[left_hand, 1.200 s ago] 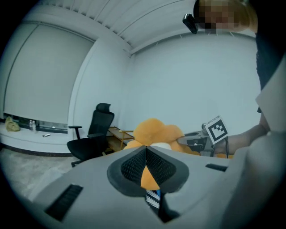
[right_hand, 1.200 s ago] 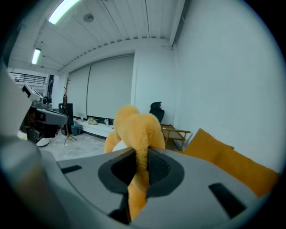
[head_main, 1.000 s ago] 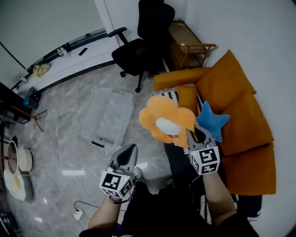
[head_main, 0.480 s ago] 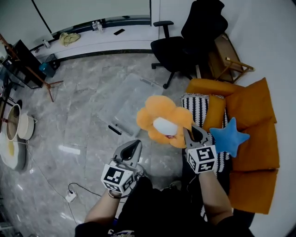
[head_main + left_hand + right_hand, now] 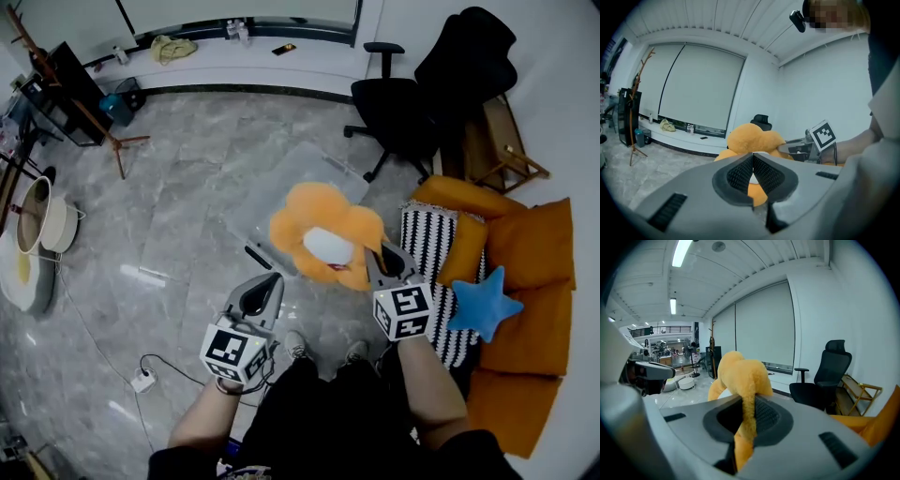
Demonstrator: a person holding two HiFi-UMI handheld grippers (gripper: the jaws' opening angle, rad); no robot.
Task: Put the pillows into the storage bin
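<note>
Flower pillow (image 5: 323,234) hangs by one petal pinched in right gripper (image 5: 380,253), so it could slip short of the storage bin (image 5: 272,178) ahead; left gripper (image 5: 272,281) is pressed together, empty.

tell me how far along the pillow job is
Done: nothing shows in the clear plastic storage bin yet. In hand: the right gripper is shut on the orange flower-shaped plush pillow, held up near it; the left gripper is shut, empty. Left: drop it in, then fetch the blue star-shaped pillow from the orange sofa.
</note>
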